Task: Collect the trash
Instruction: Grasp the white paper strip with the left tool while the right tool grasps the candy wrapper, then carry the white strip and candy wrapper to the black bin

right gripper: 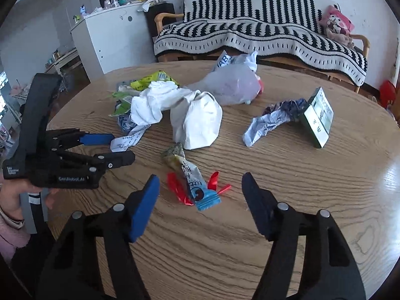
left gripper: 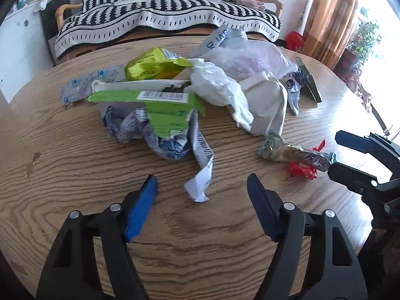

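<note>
Both grippers are hovering over a round wooden desk point(left gripper: 75, 150) strewn with trash, their blue-padded fingers standing apart and gripping nothing. The left gripper point(left gripper: 202, 195) is poised with the curled end of a printed paper strip point(left gripper: 202, 172) lying on the desk just beyond its fingertips, touching neither pad. The right gripper point(right gripper: 200, 192) is hanging just short of a snack wrapper point(right gripper: 192, 177) with a blue end, which is lying across a scrap of red ribbon point(right gripper: 177, 187) on the near part of the desk; the fingers are flanking it without contact.

Seen from the right wrist view, the left gripper is coming in from the left, held by a hand point(right gripper: 15, 200) in a pink sleeve point(right gripper: 10, 235).

Farther out, the main heap is sitting toward the middle and far side of the desk: a torn green and white carton point(left gripper: 150, 100), a yellow-green packet point(left gripper: 150, 65), crumpled white plastic point(left gripper: 220, 87), a white paper bag point(right gripper: 197, 120) and a translucent plastic bag point(right gripper: 230, 85). To the right, a crumpled blue-grey wrapper point(right gripper: 272, 120) is lying against a small dark green box point(right gripper: 318, 117) standing tilted on its edge.

Beyond the desk, a wooden-armed sofa point(right gripper: 160, 22) under a black and white blanket point(right gripper: 250, 32) is lining the far wall, a pink stuffed toy point(right gripper: 336, 26) at its right end.
</note>
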`<state>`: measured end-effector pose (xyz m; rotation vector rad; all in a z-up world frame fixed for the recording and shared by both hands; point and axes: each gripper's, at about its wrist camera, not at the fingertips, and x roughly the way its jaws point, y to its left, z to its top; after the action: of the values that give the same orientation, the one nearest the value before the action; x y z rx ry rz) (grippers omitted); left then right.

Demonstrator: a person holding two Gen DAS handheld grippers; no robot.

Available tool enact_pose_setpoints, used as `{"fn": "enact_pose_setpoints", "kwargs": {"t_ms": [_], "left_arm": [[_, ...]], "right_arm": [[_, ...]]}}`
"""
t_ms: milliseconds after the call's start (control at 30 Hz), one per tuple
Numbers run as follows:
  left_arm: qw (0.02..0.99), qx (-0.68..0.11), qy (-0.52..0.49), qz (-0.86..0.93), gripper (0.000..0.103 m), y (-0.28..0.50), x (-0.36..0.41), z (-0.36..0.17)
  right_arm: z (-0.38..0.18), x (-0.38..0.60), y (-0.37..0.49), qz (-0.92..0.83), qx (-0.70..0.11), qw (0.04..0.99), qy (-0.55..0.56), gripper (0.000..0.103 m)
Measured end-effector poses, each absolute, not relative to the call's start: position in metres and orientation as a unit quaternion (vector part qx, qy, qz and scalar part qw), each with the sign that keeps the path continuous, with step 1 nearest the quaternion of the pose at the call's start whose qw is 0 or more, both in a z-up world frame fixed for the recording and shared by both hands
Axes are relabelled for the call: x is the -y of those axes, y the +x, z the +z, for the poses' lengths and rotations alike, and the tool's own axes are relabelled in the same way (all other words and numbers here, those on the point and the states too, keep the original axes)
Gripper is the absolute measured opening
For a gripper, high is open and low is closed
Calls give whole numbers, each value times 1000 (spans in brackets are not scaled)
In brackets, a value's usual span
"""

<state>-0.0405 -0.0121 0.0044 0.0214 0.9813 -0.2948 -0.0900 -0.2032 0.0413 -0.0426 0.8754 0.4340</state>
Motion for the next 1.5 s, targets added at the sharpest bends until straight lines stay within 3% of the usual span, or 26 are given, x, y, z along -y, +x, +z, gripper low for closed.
{"fn": "enact_pose_setpoints", "kwargs": {"t_ms": [133, 167, 200, 233, 300, 333, 400, 800, 1133, 1267, 1500], "left_arm": [[873, -467, 10, -141, 72, -39, 12, 3], [873, -467, 10, -140, 72, -37, 12, 3], [873, -467, 11, -141, 66, -36, 12, 3], [873, -467, 13, -142, 53, -34, 13, 4], [871, -469, 15, -143, 42, -33, 14, 4], [871, -469, 14, -147, 29, -33, 15, 4], [873, -464, 16, -149, 14, -35, 17, 6], [912, -382, 37, -144, 12, -54, 22, 42], [912, -381, 19, -148, 11, -55, 16, 47], [915, -376, 17, -147, 11, -57, 15, 49], [923, -354, 13, -153, 11, -64, 21, 58]], "right_arm": [[36, 199, -87, 214, -434, 875, -11, 58], [35, 199, -85, 217, -438, 872, -7, 48], [33, 198, -84, 216, -443, 870, -4, 36], [32, 197, -83, 215, -446, 869, -4, 33], [30, 196, -81, 212, -451, 867, -5, 28], [30, 195, -81, 211, -452, 867, -5, 25], [31, 196, -83, 213, -449, 868, -3, 20], [63, 230, -90, 172, -364, 914, 42, 19], [67, 238, -91, 158, -351, 922, 44, 18], [78, 244, -98, 117, -310, 943, 20, 18], [79, 269, -96, 94, -301, 947, 63, 18]]}}
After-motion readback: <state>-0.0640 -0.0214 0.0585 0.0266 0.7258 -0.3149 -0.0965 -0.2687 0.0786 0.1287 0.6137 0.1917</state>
